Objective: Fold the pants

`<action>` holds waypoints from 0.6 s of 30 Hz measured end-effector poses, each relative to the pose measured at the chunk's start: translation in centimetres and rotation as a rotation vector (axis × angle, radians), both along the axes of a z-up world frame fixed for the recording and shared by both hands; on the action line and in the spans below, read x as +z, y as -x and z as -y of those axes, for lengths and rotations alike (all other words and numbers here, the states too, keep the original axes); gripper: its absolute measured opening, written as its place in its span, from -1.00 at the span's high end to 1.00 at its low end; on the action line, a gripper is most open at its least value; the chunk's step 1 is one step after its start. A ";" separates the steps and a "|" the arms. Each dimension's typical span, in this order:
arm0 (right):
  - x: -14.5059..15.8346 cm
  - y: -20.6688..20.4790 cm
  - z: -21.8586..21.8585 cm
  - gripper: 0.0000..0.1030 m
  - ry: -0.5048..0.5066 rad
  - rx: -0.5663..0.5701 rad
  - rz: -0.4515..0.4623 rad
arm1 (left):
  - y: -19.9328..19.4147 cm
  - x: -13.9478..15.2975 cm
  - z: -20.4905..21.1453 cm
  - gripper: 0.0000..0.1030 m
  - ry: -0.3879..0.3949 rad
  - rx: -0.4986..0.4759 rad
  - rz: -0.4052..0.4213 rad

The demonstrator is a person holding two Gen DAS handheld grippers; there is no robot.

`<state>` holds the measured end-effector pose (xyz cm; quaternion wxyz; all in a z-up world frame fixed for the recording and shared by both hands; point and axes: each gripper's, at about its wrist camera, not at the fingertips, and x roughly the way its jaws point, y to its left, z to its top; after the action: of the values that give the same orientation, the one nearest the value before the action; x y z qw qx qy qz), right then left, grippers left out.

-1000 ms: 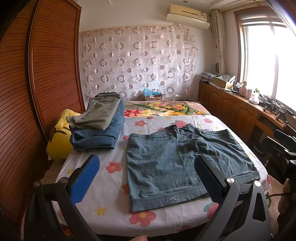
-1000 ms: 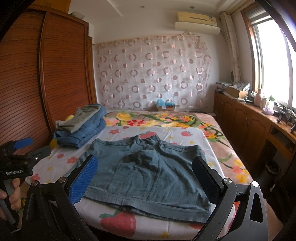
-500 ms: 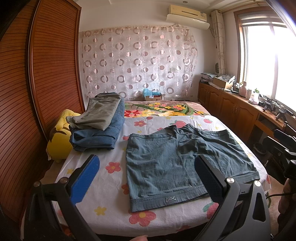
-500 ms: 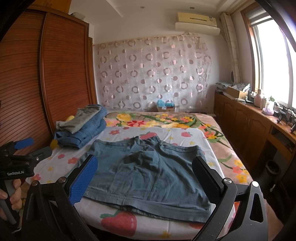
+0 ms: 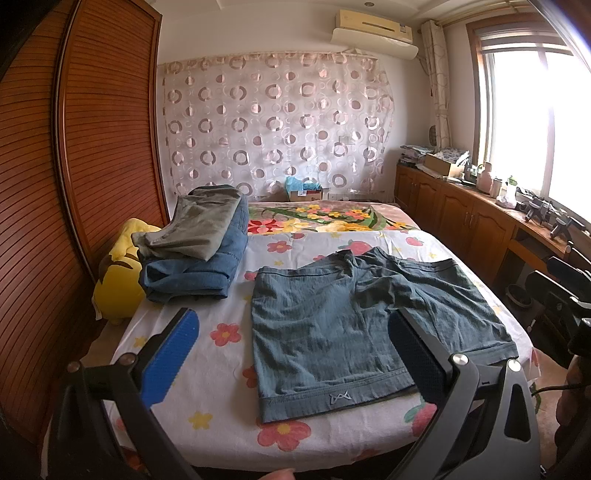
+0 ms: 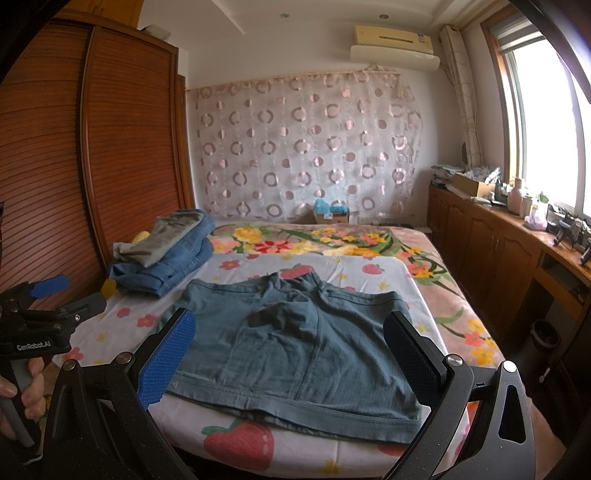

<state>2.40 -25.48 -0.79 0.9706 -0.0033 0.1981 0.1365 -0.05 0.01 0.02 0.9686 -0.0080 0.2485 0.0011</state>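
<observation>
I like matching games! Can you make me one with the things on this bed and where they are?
Things:
1. blue-green shorts
2. grey pants
3. yellow plush toy
4. air conditioner

Places:
A. high on the wall
B. spread flat on the flowery sheet
C. squeezed between bed and wardrobe
D. on top of the folded jeans

Pairs: 1-B, 2-D, 3-C, 4-A

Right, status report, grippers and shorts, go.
Left gripper open, empty. Right gripper open, empty. Shorts flat on bed, unfolded. Folded pile beside them, apart.
</observation>
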 end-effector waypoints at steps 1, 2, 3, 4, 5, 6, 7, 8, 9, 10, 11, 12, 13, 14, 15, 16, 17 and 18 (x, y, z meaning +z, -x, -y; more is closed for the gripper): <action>0.0 0.0 0.0 -1.00 -0.001 0.000 0.001 | 0.0 0.0 0.0 -1.00 -0.001 0.000 0.001; 0.3 0.2 0.1 -1.00 0.000 0.000 0.001 | 0.0 0.0 0.0 -1.00 -0.001 -0.001 0.001; 0.3 0.2 0.1 -1.00 -0.001 0.001 0.001 | 0.0 0.0 0.1 -1.00 -0.002 -0.002 0.001; 0.3 0.2 0.1 -1.00 0.000 0.002 0.001 | 0.0 0.0 0.0 -1.00 -0.002 -0.001 0.002; 0.3 0.2 0.1 -1.00 0.000 0.001 0.001 | 0.0 0.0 0.0 -1.00 -0.001 0.000 0.002; 0.3 0.2 0.1 -1.00 0.000 0.001 0.002 | 0.0 0.0 0.0 -1.00 -0.001 -0.001 0.001; 0.3 0.2 0.1 -1.00 -0.001 0.000 0.001 | -0.1 0.0 0.0 -1.00 0.000 -0.001 0.001; 0.3 0.2 0.1 -1.00 -0.001 0.000 0.001 | 0.0 0.0 0.0 -1.00 0.000 0.000 0.002; 0.3 0.2 0.1 -1.00 0.000 0.000 0.002 | 0.0 0.0 0.0 -1.00 0.000 0.000 0.002; 0.3 0.1 0.1 -1.00 0.000 0.000 0.003 | 0.0 0.0 0.0 -1.00 -0.001 0.000 0.001; 0.2 0.1 0.1 -1.00 -0.001 0.000 0.002 | 0.0 0.0 0.0 -1.00 -0.001 -0.001 0.001; 0.2 0.1 0.1 -1.00 0.000 0.001 0.001 | -0.1 -0.1 0.0 -1.00 -0.001 -0.002 -0.002; 0.2 0.1 0.1 -1.00 0.000 -0.001 0.001 | -0.1 -0.2 0.1 -1.00 -0.001 -0.003 -0.006; 0.4 0.2 0.1 -1.00 0.000 -0.001 -0.001 | -0.3 0.0 0.3 -1.00 0.001 -0.008 -0.011; 0.5 0.2 0.1 -1.00 0.000 -0.001 -0.005 | -0.4 0.1 0.7 -1.00 0.003 -0.013 -0.019; 0.7 0.4 0.1 -1.00 0.001 0.000 -0.009 | -0.6 -0.2 0.8 -1.00 0.005 -0.017 -0.033; 0.7 0.4 -0.1 -1.00 0.004 -0.001 -0.014 | -0.6 -0.5 0.7 -1.00 0.004 -0.017 -0.035; 1.0 0.3 -0.6 -1.00 0.007 -0.001 -0.017 | -1.0 -0.9 0.8 -1.00 0.005 -0.020 -0.044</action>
<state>2.06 -24.86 0.20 0.9689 -0.0052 0.2069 0.1353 0.98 -0.82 -0.89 0.9628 -0.0078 0.2699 -0.0092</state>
